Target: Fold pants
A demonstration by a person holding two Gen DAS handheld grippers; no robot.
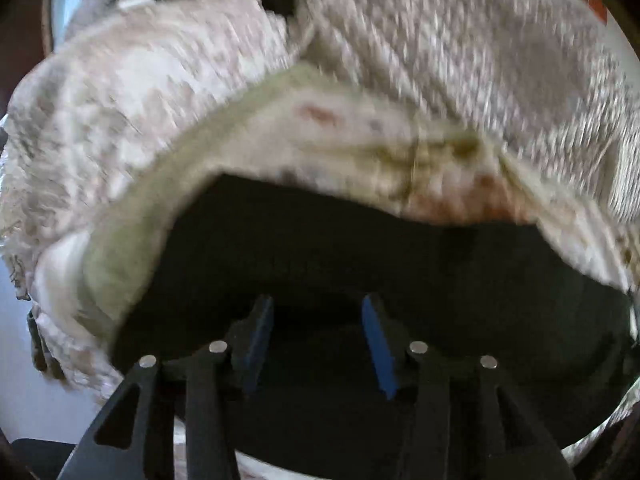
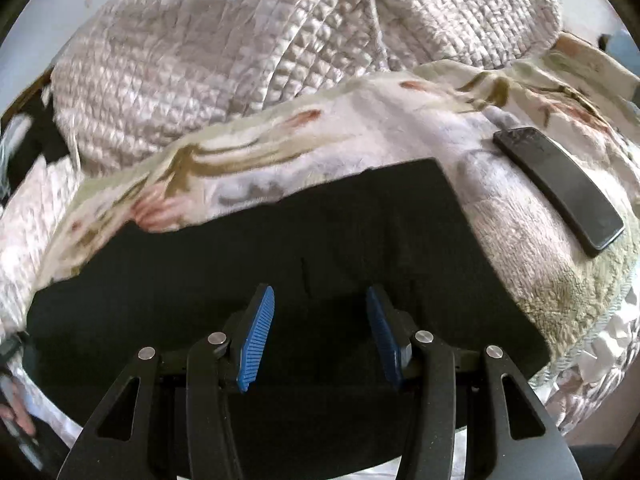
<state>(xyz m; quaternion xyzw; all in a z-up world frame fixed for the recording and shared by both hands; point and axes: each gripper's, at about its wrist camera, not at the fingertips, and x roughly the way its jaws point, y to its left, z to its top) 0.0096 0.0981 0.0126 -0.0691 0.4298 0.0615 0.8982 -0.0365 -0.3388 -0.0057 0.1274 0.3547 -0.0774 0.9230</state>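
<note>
Black pants (image 2: 280, 248) lie flat on floral blanket (image 2: 360, 136), folded into neat-edged slab. Left gripper (image 1: 318, 308) hovers over dark fabric, fingers spread, nothing between. Right gripper (image 2: 320, 300) likewise released above pants. Phone (image 2: 560, 184) rests on blanket, right of pants.

left gripper (image 1: 318, 308): black linkage arms, triangular cut-outs, silver round pins, dark blue pads, blurred | right gripper (image 2: 320, 298): same black arms and silver pins, ridged blue pads (image 2: 256, 340), brighter at 9 o'clock side
</note>
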